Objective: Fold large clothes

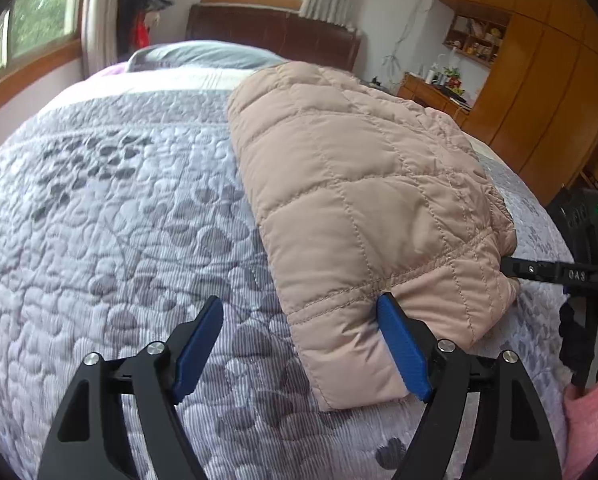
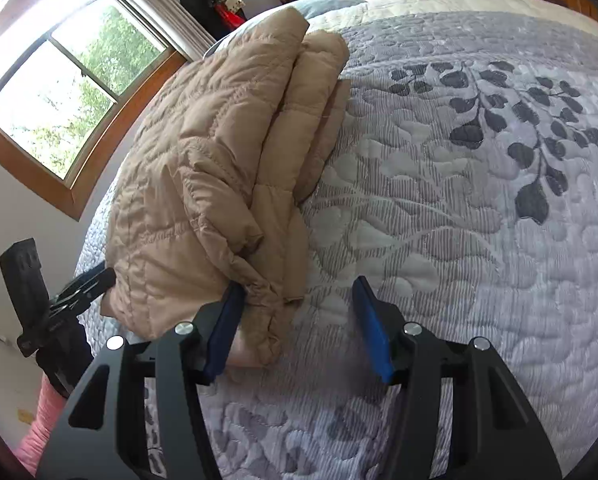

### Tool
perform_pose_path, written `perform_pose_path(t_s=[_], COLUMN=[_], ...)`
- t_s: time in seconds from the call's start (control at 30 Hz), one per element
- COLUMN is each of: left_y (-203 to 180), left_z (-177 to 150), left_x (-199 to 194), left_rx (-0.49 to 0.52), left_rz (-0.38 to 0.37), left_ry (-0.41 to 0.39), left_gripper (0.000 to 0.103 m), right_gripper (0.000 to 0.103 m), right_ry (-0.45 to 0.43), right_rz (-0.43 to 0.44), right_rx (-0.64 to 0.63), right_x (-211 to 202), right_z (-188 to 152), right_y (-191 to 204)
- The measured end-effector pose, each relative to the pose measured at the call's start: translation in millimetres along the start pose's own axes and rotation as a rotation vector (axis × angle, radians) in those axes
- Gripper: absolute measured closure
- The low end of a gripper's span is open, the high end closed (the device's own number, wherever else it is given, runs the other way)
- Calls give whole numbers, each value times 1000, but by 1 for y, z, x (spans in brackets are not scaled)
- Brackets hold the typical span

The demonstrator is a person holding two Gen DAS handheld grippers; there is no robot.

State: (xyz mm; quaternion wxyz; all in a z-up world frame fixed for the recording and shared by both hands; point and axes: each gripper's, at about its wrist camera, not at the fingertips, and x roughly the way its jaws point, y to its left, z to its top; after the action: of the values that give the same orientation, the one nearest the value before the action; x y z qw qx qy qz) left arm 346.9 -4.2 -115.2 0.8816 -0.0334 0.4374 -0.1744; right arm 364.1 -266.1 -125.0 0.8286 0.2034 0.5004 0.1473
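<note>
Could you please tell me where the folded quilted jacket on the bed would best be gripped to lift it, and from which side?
Probably at the near short end of the jacket, where the stacked layers form a thick edge just ahead of both open grippers: the left gripper at one corner, the right gripper at the other. Come in low along the quilt, one finger under the stack.

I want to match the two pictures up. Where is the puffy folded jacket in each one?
Left wrist view: the puffy jacket lies right of centre on the quilt, its near end against the left gripper's right finger.
Right wrist view: the puffy jacket lies left of centre, beside the right gripper's left finger.
Shared landmark: the dark leaf print on the quilt.
</note>
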Motion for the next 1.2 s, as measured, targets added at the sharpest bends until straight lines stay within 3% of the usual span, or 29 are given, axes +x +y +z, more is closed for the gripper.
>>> perform_pose_path(t_s=[0.2,0.3,0.37,0.63,0.77,1.2], left_y=[-16,-26,-32,-52,-58,-69], left_z=[-6,-17,-23,-42,-49,-70], left_x=[-34,-55,-65,-103,-119,-156], left_rx=[1,-12,-3,25,25,18], left_rz=[132,152,182,277,312,330], left_ry=[2,-10,-29,-83,-108,-148], left_gripper=[21,16,11,7,6,4], right_gripper=[41,27,12,7,6,5], right_ry=[-62,-77,-89,-154,-165,-161], right_rz=[-81,-128,-151,-256,-254,-303], right_rx=[-45,-68,-90,-191,-205,-229], right_x=[-44,-62,-70,-91,-99,-118], right_z=[-14,-30,-41,-74,-83,-110], right_y=[26,39,44,84,96,121])
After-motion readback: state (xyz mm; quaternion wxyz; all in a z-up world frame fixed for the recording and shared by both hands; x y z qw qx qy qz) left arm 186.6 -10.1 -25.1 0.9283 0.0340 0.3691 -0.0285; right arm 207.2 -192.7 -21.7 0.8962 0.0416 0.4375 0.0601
